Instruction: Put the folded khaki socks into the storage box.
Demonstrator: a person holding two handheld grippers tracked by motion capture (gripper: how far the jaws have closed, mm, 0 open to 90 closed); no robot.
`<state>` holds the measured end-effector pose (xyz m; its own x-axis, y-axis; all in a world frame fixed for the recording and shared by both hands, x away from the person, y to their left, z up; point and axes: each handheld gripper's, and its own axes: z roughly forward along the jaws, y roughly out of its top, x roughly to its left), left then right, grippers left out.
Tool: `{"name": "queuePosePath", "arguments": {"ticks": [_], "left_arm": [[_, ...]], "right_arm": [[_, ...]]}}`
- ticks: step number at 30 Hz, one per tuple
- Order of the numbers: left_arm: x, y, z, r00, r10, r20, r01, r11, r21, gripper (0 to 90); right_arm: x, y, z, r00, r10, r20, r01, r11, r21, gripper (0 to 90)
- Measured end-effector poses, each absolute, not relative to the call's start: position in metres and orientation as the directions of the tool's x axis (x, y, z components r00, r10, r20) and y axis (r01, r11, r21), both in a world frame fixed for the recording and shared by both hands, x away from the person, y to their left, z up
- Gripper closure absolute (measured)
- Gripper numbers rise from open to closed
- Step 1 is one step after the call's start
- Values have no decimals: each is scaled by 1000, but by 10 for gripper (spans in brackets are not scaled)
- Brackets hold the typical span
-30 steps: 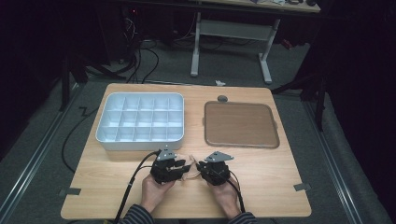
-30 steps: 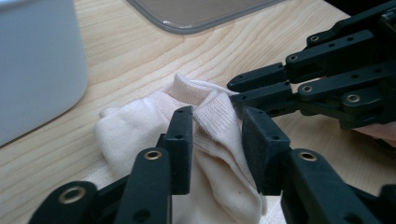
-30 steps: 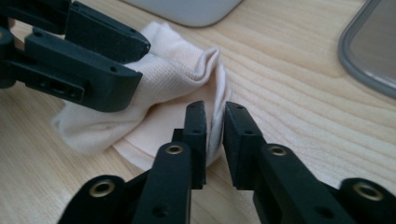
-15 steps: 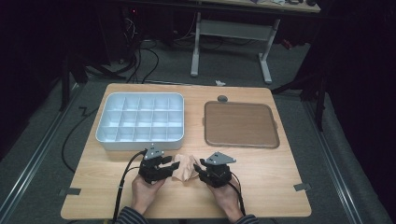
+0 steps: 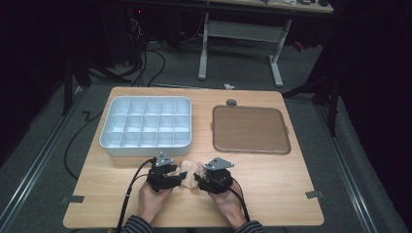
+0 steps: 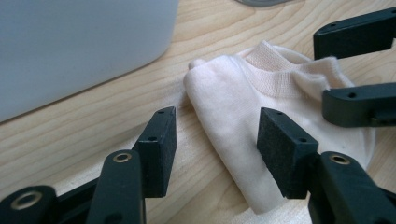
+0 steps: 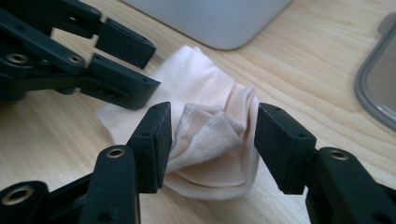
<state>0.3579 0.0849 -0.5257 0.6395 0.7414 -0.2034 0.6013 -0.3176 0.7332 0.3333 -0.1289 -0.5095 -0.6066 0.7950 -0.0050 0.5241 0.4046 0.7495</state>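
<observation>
A folded cream cotton sock lies on the pale wooden table, just in front of the white compartment tray and between both tools. The left gripper has just been opening; its jaws stand apart astride the sock's folded edge without pressing it. The right gripper has likewise been opening, its released jaws flanking the bunched ribbed cuff. The fold looks finished, so both should probably lift straight off without snagging the cloth, before one re-grips the whole bundle squarely.
</observation>
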Motion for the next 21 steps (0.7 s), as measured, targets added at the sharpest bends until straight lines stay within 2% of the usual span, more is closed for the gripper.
{"name": "queuePosePath", "arguments": {"ticks": [7,17,21], "left_arm": [[355,84,-530,642,739,-205,604,-323,728,479],[351,82,-531,658,738,-153,573,-359,737,484],[350,82,-531,660,738,-139,567,-368,737,488]], "right_arm": [[336,-138,-514,-581,814,-11,541,396,742,497],[340,-145,-524,-575,818,-10,566,407,717,575],[341,-146,-525,-578,816,-5,565,405,719,580]]}}
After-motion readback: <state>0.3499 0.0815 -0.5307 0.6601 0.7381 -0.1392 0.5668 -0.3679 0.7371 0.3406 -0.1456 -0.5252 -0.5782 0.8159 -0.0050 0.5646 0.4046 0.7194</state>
